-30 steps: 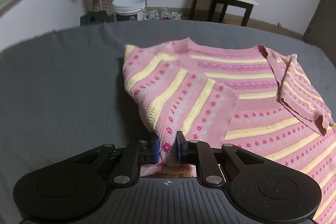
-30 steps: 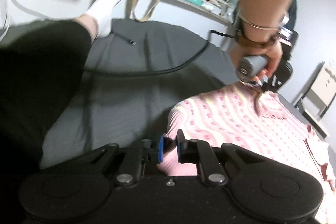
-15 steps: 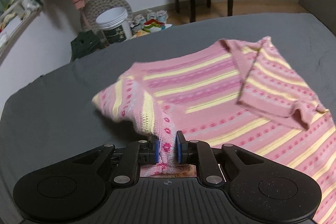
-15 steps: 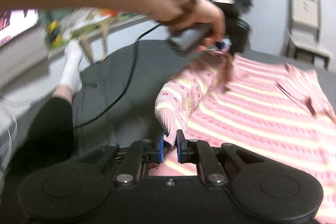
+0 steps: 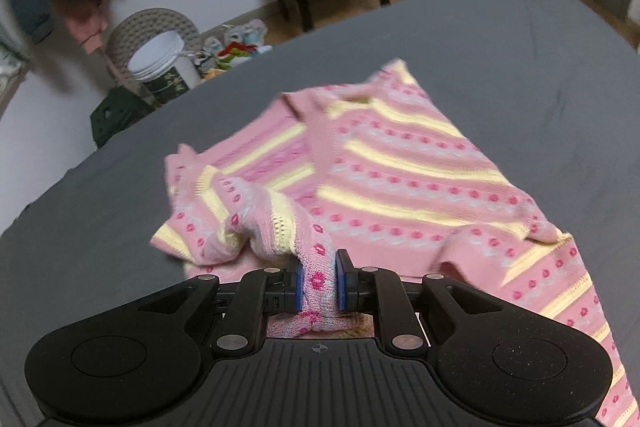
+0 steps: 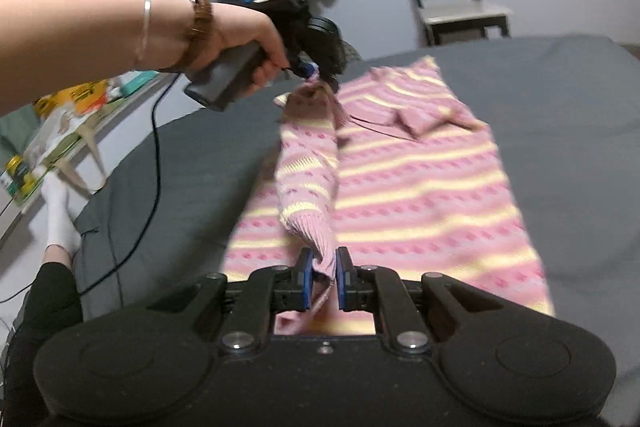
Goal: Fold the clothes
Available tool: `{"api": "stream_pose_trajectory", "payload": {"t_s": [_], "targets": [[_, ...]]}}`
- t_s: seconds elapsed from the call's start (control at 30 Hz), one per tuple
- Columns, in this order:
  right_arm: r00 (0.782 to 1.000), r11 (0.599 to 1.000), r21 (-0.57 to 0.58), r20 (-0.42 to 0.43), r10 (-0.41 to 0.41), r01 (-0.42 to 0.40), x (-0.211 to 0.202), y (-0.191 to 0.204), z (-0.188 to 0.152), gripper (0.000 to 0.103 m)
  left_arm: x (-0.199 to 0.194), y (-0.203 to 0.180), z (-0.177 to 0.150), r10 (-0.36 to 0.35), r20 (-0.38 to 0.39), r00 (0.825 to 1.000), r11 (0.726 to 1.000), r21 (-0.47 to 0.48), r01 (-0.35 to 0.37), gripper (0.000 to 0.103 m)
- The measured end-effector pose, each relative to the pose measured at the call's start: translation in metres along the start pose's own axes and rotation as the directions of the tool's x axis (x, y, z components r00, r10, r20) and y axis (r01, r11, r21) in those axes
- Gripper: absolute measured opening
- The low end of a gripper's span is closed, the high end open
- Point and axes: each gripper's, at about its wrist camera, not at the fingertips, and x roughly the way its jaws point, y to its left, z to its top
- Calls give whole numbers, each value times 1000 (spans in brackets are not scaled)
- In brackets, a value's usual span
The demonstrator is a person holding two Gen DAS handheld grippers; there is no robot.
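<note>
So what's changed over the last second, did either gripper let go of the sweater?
No. Both grippers have carried the sweater's side edge up and inward over its body, so that edge now hangs as a raised fold between the left gripper and the right gripper. Jaws stayed shut on the knit throughout. The rest of the sweater remains on the grey surface.

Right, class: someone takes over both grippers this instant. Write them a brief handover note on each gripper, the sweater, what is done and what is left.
Left gripper: shut on the pink striped sweater, pinching a raised bunch of knit near its upper edge.
Right gripper: shut on the same side's ribbed lower edge, lifted off the gray sheet.
Sweater: mostly flat on the sheet; the far sleeve is already folded over the body.
Done: far sleeve in, near side gripped and raised.
Left: probably carry this side across the body, release, then fold the length.
</note>
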Motion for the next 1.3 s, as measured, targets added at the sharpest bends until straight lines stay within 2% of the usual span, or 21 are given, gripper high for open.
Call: {"api": "stream_pose_trajectory", "payload": {"t_s": [0.07, 0.13, 0.3, 0.4, 0.43, 0.47, 0.5, 0.53, 0.57, 0.63, 0.7, 0.8, 0.93, 1.1, 1.3], "targets": [[1000, 1000, 22, -17, -18, 19, -3, -17, -6, 11, 4, -15, 5, 9, -20, 1000, 1000, 25, -9, 15], [998, 998, 50, -45, -42, 44, -4, -36, -13, 6, 8, -28, 8, 17, -41, 999, 999, 50, -15, 15], [991, 983, 163, -117, -64, 83, -2, -68, -20, 6, 15, -46, 15, 41, -73, 996, 997, 61, -36, 16], [988, 985, 137, -127, -83, 100, -2, -68, -23, 9, 21, -50, 13, 70, -92, 993, 995, 74, -64, 16], [988, 988, 109, -118, -100, 113, -1, -64, -24, 19, 23, -51, 13, 77, -97, 992, 994, 79, -70, 16], [987, 989, 64, -104, -122, 129, -1, -57, -25, 34, 25, -50, 12, 69, -102, 992, 996, 69, -63, 16], [986, 989, 14, -84, -147, 148, -1, -50, -26, 40, 26, -48, 12, 60, -108, 992, 997, 55, -55, 18], [983, 984, -46, -57, -175, 172, 0, -41, -28, 52, 27, -45, 13, 43, -112, 993, 999, 26, -40, 24], [979, 975, -106, -29, -199, 195, 1, -32, -31, 54, 27, -41, 14, 14, -117, 993, 1000, -8, -15, 25], [972, 947, -219, 20, -235, 233, 3, -15, -35, 54, 25, -31, 17, -36, -125, 991, 996, -87, 25, 26], [968, 927, -282, 35, -248, 248, 8, -5, -37, 54, 23, -21, 19, -82, -130, 988, 985, -163, 61, 26], [972, 924, -307, 11, -235, 227, 16, -1, -36, 56, 17, -9, 19, -151, -116, 982, 960, -252, 118, 26], [970, 923, -306, 4, -243, 232, 20, -1, -36, 57, 14, -3, 17, -208, -100, 973, 945, -277, 173, 26], [965, 916, -310, 14, -262, 253, 27, 0, -34, 57, 20, -15, 14, -134, -130, 982, 979, -174, 110, 26], [974, 928, -308, -9, -225, 211, 37, 5, -35, 57, 26, -16, 15, -134, -131, 982, 976, -191, 107, 27]]}}
